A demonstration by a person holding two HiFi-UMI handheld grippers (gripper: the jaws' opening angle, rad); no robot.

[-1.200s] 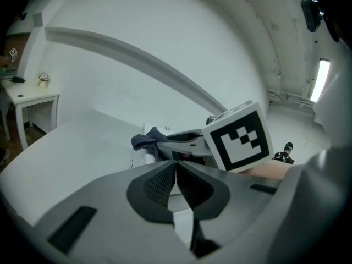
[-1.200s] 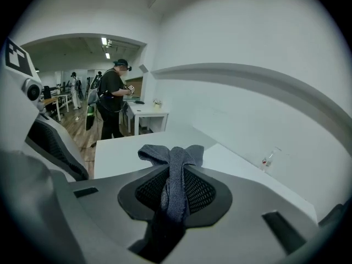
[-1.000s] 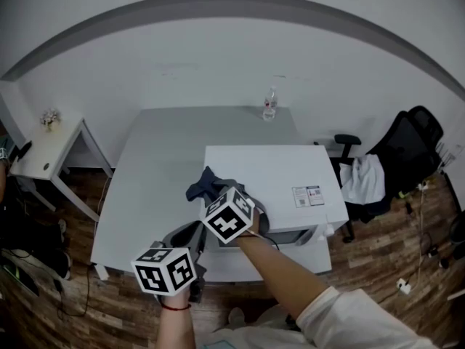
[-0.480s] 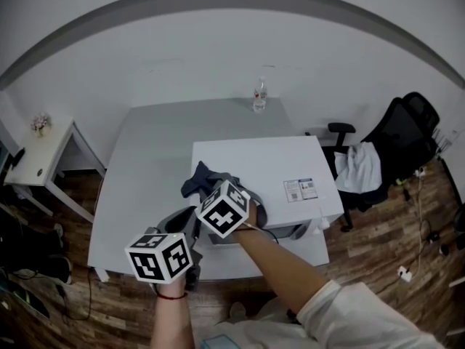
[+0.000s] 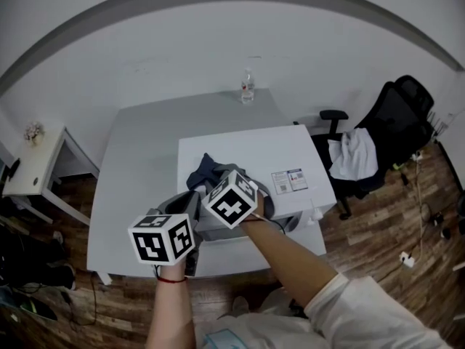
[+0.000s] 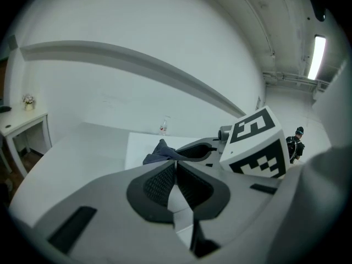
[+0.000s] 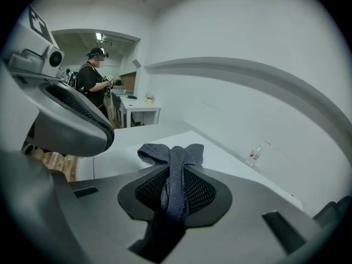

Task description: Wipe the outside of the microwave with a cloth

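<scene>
White table (image 5: 134, 173) under a bare wall fills the head view's centre; microwave (image 5: 290, 155) sits on it, dark cloth (image 5: 205, 174) bunched at the left edge of its top. Left gripper view: left gripper (image 6: 176, 172) clenched on nothing, pads meeting. Right gripper view: right gripper (image 7: 175, 188) clamps a fold of the cloth. Judged light, soft and floppy; best gripped at a bunched middle so the edges don't trail.
</scene>
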